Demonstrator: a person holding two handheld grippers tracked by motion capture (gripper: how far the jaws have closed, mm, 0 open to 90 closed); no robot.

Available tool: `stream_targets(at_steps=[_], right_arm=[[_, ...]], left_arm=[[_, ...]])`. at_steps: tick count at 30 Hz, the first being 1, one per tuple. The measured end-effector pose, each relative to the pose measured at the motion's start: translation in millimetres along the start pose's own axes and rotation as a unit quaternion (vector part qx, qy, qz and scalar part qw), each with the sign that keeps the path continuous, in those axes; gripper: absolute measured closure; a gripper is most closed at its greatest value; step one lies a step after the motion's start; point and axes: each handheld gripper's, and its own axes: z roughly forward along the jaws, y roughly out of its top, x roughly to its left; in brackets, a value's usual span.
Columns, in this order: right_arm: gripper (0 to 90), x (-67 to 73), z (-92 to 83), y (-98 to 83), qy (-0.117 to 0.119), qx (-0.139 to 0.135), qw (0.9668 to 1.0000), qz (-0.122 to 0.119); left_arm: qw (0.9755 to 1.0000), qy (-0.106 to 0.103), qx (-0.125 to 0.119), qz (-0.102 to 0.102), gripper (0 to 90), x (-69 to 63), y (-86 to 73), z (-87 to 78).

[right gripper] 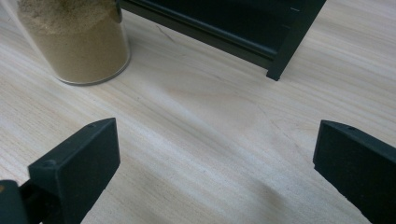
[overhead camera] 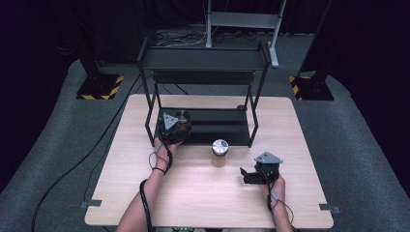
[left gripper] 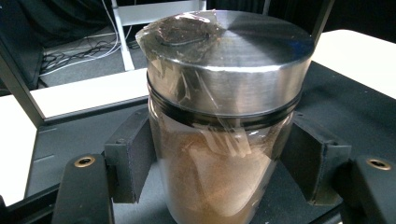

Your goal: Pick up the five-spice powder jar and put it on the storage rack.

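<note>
Black pads (left gripper: 133, 156) of L gripper (left gripper: 219, 163) are clamping glass jar of brown powder w/ steel lid (left gripper: 224, 121) over black shelf (left gripper: 355, 107); heavy, slick, breakable, so gripping mid-body; R gripper (right gripper: 215, 163) idling open.

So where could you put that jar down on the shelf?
The left gripper holds a jar of brown powder over the left end of the black rack's bottom shelf. The shelf's middle and right part is bare. The wooden table is free too, between the second jar and the right gripper.
</note>
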Motion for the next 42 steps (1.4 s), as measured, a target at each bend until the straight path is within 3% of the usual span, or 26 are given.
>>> stream_targets(at_steps=[20, 42], right_arm=[[0.0, 0.1, -0.1, -0.1, 0.001, -0.001, 1.0000, -0.001], [0.0, -0.2, -0.1, -0.1, 0.002, 0.000, 1.0000, -0.001]], left_arm=[[0.9999, 0.007, 0.002, -0.009, 30.6, 2.4, 5.7, 10.1], [0.9997, 0.023, 0.010, -0.006, 30.6, 0.5, 11.2, 24.8]])
